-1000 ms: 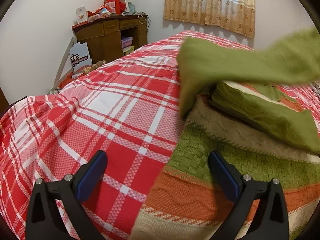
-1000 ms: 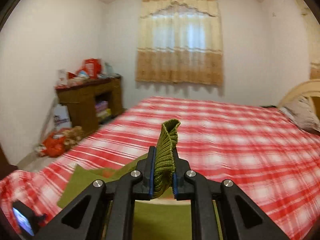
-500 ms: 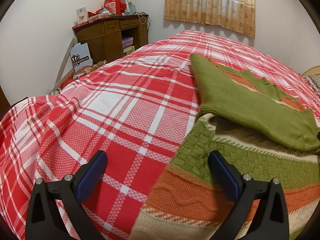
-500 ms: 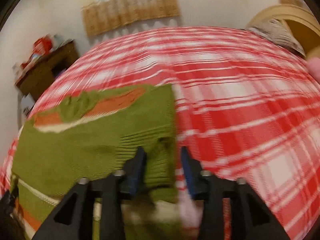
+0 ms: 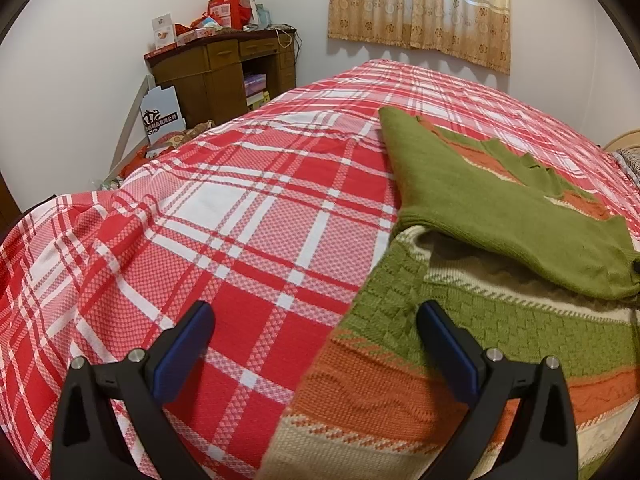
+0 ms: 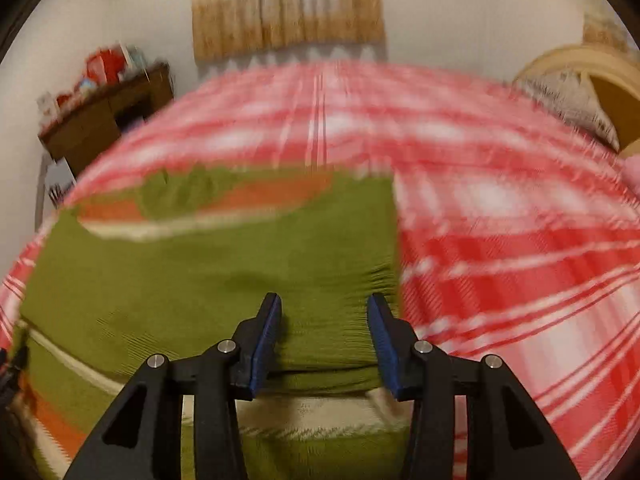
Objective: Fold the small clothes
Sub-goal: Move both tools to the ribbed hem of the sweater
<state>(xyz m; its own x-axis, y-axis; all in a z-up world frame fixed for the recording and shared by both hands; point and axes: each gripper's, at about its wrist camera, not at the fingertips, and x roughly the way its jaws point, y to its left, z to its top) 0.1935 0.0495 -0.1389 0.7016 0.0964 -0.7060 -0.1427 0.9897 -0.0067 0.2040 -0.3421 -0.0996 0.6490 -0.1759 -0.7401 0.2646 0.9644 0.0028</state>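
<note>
A knit sweater [image 5: 460, 344] in green, orange and cream stripes lies on the red plaid bed [image 5: 240, 216]. Its plain green sleeve [image 5: 480, 208] is folded across the body. My left gripper [image 5: 316, 320] is open and empty, low over the sweater's left edge, its right finger above the green knit. In the right wrist view, which is blurred, my right gripper [image 6: 324, 316] is open just above the folded green sleeve [image 6: 208, 280], holding nothing.
A wooden desk [image 5: 224, 76] with red boxes stands at the far left by the wall, with a curtained window [image 5: 420, 4] behind the bed. A pillow and headboard [image 6: 580, 92] are at the far right.
My right gripper carried the green sleeve down across the sweater, opened and let it go. The sleeve now lies flat. The left gripper has stayed in place, open.
</note>
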